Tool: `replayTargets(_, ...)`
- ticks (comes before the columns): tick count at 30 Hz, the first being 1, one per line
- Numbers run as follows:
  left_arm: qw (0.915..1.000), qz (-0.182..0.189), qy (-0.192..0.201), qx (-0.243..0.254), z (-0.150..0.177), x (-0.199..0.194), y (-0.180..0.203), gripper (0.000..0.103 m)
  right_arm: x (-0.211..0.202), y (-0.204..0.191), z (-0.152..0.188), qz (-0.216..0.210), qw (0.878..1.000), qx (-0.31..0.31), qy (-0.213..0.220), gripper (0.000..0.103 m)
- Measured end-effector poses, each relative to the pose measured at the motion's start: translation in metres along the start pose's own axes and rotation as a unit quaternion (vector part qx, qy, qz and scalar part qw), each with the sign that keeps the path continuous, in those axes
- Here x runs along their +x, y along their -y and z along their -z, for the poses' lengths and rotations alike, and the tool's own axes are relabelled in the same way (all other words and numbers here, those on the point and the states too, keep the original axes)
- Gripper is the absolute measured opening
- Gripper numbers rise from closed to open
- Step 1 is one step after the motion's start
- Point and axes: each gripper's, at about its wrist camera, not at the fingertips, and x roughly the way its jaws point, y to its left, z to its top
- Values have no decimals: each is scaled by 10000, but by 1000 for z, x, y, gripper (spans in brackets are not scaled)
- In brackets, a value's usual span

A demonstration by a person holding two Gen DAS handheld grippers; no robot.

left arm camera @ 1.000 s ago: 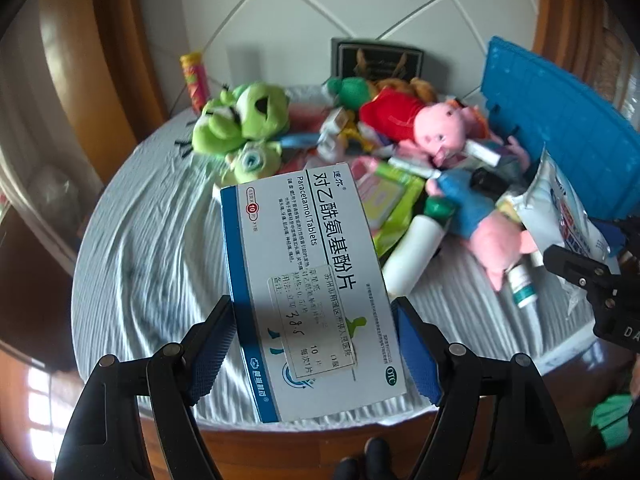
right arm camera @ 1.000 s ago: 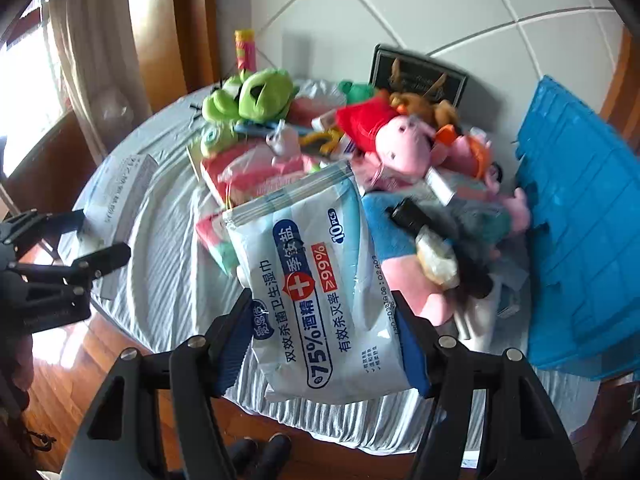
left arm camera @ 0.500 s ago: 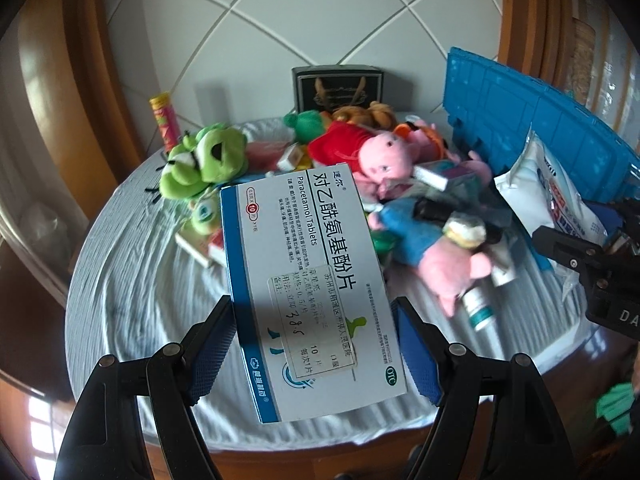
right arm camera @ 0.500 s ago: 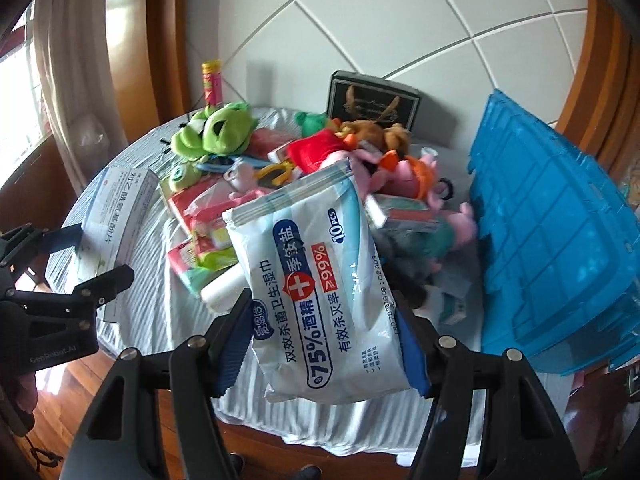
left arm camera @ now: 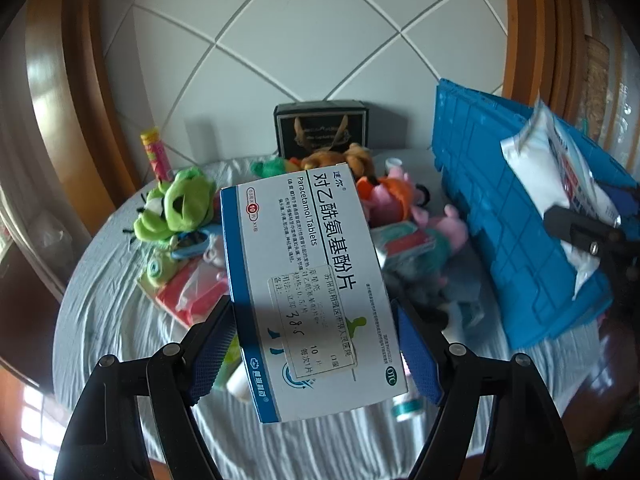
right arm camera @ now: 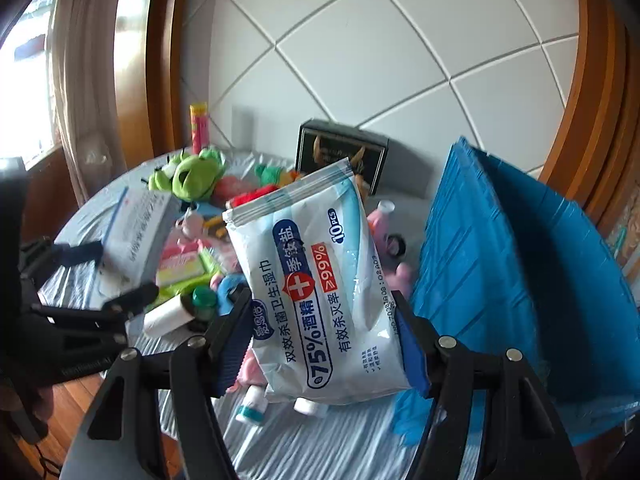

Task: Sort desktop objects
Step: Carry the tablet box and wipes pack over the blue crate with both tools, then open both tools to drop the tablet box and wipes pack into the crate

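My left gripper (left arm camera: 316, 352) is shut on a white and blue paracetamol tablet box (left arm camera: 308, 280), held up over the cluttered round table (left arm camera: 100, 312). My right gripper (right arm camera: 324, 340) is shut on a white and blue pack of alcohol wipes (right arm camera: 316, 284), held beside the blue crate (right arm camera: 520, 280). In the left wrist view the wipes pack (left arm camera: 560, 184) hangs over the blue crate (left arm camera: 500, 208) at the right. The right wrist view has the tablet box (right arm camera: 136, 232) at its left, in the other gripper.
A heap of soft toys fills the table: a green frog (left arm camera: 176, 208), pink pigs (left arm camera: 436, 228), a brown toy (left arm camera: 340, 160). A black box (left arm camera: 320, 128) and an orange tube (left arm camera: 154, 152) stand by the tiled wall. Small bottles (right arm camera: 252, 404) and packets (right arm camera: 180, 268) lie near the front edge.
Both grippers have lifted and swung toward the right, so the blue crate now looms larger. The wipes pack has moved over the crate. Both grips are unchanged.
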Motion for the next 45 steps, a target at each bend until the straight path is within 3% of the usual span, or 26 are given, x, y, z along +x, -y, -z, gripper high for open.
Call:
replayTargets(5,9996,-15,236,168,-30,2,16,78,-9,37,-22,-57,9988,284,390,64)
replayTargets(11,9959,339,693,464,-79,1,53,78,-31,89,-38,530,9938,618,762,64)
replayTargets(19,9828,1145,1069,976,-134,-13,151,78,-41,185,-3,1571,9802,1143,368,64)
replayTargets(22,9780,1461,954,1147,-150,-15,200,78,-41,226,14,1768,9751,1331,129,64)
replayTargets(25,9750,1632,546,1407,-158,-5,251,78,-37,268,31,1833,9719,1463,-199,64)
replayTargets(28,9689,1827,83,1666,-152,7,300,78,-31,305,46,1908,9694,1463,-491,64)
replayTargets(32,9643,1827,-200,1907,-138,19,342,78,-30,337,69,1898,9665,1611,-624,64)
replayTargets(37,9629,1762,-450,1992,-123,29,367,74,-25,357,87,1811,9659,1711,-710,64)
replayTargets(45,9665,1677,-379,1903,-124,24,371,74,-16,375,103,1611,9677,1781,-765,64)
